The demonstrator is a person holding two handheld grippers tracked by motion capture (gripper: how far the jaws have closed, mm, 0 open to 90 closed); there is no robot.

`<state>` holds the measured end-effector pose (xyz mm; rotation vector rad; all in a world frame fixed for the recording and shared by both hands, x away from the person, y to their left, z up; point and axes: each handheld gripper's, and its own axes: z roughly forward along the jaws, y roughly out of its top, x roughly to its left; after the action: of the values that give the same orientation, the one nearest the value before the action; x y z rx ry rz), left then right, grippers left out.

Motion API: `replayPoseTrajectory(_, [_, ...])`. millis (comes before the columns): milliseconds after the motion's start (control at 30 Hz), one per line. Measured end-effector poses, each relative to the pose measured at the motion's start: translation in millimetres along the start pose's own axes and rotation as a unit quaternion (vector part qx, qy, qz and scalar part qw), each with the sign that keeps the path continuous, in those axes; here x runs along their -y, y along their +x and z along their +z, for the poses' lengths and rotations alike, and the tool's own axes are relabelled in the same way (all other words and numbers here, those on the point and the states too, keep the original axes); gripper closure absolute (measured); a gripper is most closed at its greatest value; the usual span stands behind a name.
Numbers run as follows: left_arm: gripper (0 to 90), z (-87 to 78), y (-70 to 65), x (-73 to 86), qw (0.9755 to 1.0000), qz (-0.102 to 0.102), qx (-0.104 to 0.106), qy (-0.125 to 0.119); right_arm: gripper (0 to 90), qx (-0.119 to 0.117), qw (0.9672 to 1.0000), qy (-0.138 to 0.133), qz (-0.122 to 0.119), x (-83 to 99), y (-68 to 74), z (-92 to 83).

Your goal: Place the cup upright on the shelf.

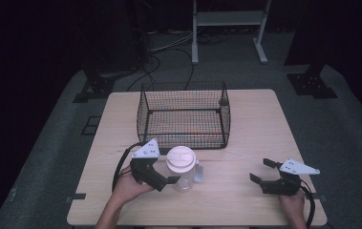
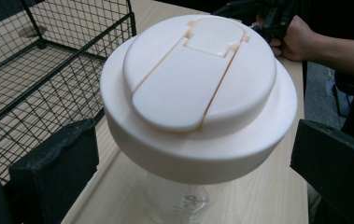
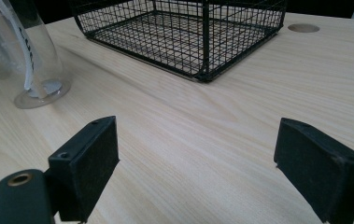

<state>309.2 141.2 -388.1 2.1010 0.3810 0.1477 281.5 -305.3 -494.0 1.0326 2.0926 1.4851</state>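
A clear plastic bottle point(image 1: 183, 177) with a cream flip lid point(image 2: 198, 88) stands upright on the wooden table point(image 1: 260, 124), just in front of a black wire basket point(image 1: 186, 138). My left gripper point(image 1: 169, 171) is open, one jaw on each side of the bottle below the lid; neither jaw visibly touches it. My right gripper point(image 1: 260, 170) rests low at the table's right front, open with nothing between its fingers point(image 3: 90, 154). In the right gripper view the bottle's base point(image 3: 30, 56) sits at the far left.
The wire basket point(image 3: 202, 42) has nothing in it and takes the table's middle back. A round hole point(image 3: 303, 28) is cut in the tabletop beyond it. In the left gripper view the person's other hand point(image 2: 300, 37) holds the right gripper. Dark stands line the floor behind.
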Motion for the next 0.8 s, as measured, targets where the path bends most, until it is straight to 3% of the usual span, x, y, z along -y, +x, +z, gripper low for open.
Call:
replayPoseTrajectory(100, [0.1, 4.0, 0.8, -3.6, 0.9999, 0.007, 0.005, 0.013, 12.9, -0.001, 1.0000, 0.000, 0.000, 0.0, -0.1, 0.0])
replayPoseTrajectory(800, [0.1, 21.2, 3.3, -16.2, 0.9987, 0.020, 0.017, 0.044, 12.8, -0.002, 1.0000, 0.000, 0.000, -0.1, 0.1, -0.1])
